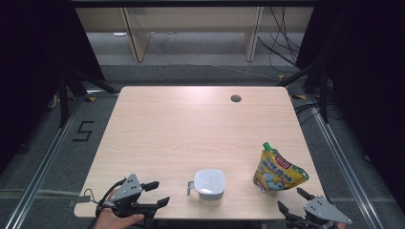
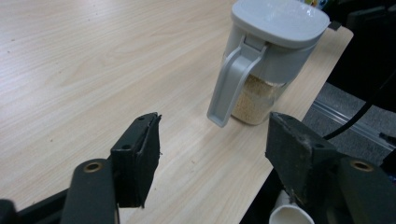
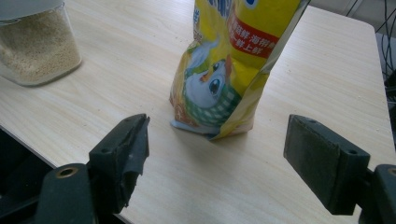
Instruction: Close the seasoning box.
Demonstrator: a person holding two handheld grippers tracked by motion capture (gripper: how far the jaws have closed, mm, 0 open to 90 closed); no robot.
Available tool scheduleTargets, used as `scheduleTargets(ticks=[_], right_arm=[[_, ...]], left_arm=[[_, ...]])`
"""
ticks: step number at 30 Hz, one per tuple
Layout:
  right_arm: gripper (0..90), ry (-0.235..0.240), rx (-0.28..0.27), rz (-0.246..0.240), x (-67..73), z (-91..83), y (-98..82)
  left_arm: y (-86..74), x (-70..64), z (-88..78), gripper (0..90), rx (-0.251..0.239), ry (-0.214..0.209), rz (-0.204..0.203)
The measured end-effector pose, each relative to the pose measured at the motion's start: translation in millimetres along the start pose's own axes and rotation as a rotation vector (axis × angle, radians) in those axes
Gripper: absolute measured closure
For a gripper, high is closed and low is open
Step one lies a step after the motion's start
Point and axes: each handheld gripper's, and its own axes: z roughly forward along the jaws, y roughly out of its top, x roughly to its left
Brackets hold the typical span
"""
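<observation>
While the left tool [image 1: 154,194] rests at the near left corner of the counter [image 1: 191,124], its jaws stand spread with nothing between them, pointing toward the grey-lidded jar [image 1: 209,186] that sits just to its right by the near edge. Seen from the left gripper view, the jar [image 2: 268,60] stands upright ahead of the jaws and apart from them, its grey handle [image 2: 229,86] turned toward the tool [image 2: 212,154]; its lid is down, and pale fine grains fill the clear lower part. Farther right, the yellow spouted pouch [image 1: 277,171] stands upright near the right edge, its green cap on top. Its contents cannot be seen. At the near right corner the right tool [image 1: 292,199] is released too, jaws wide and empty, with the pouch [image 3: 231,65] just ahead of them, untouched.
</observation>
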Motion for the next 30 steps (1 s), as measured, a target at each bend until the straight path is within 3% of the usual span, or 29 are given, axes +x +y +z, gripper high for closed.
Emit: scheduleTargets(ticks=[8, 9, 11, 12, 17, 19, 20, 21, 24, 25, 26, 28, 29, 30], right_arm=[[23.1, 0.006, -0.005, -0.002, 0.8, 0.5, 0.1], [23.0, 0.003, 0.011, 0.039, 3.9, -1.2, 0.0], [22.9, 0.012, -0.002, 0.0, 0.4, 0.4, -0.1], [22.7, 0.015, -0.002, 0.0, 0.1, 0.7, -0.2], [22.8, 0.016, -0.004, -0.002, 0.8, 0.7, 0.0], [22.8, 0.021, -0.001, 0.015, 1.8, 0.6, -0.2], [22.8, 0.016, -0.003, -0.003, 0.9, 0.5, 0.0], [22.8, 0.015, -0.002, -0.001, 1.1, 0.5, 0.0], [22.7, 0.014, 0.006, -0.003, 0.8, 0.2, -0.1], [22.7, -0.004, -0.011, -0.024, -0.5, 0.8, -0.2], [22.6, 0.011, 0.005, -0.007, 0.7, 0.5, -0.4], [22.6, 0.002, 0.001, -0.022, 0.3, 0.8, -0.6], [22.5, 0.003, 0.005, -0.013, 0.9, 1.1, -0.9], [22.4, 0.011, 0.015, 0.0, 1.9, 0.8, -1.0]], left_arm=[[-10.7, -0.7, 5.7, 28.2, 0.05, 0.013, 0.014], [-11.5, -0.7, 5.6, 27.7, 0.077, 0.022, 0.02], [-13.9, -2.7, 8.4, 27.5, 0.061, 0.016, 0.005], [-14.3, -1.3, 8.0, 27.5, 0.08, 0.013, 0.023], [-17.0, -2.7, 8.6, 27.1, 0.079, 0.012, 0.014], [-18.2, -2.1, 8.2, 26.7, 0.099, 0.024, 0.031], [-18.7, -2.1, 7.6, 26.3, 0.114, 0.022, 0.044], [-19.7, -3.9, 9.0, 26.1, 0.106, 0.015, 0.026], [-22.5, -6.5, 11.6, 25.6, 0.102, 0.016, 0.026], [-23.6, -6.5, 12.1, 25.2, 0.122, 0.017, 0.033], [-25.2, -8.3, 14.5, 24.9, 0.116, 0.012, 0.022], [-26.6, -7.5, 15.8, 24.8, 0.148, 0.011, 0.058], [-27.0, -8.1, 16.3, 24.8, 0.157, 0.019, 0.058], [-27.8, -10.3, 18.2, 24.7, 0.13, 0.007, 0.034]])
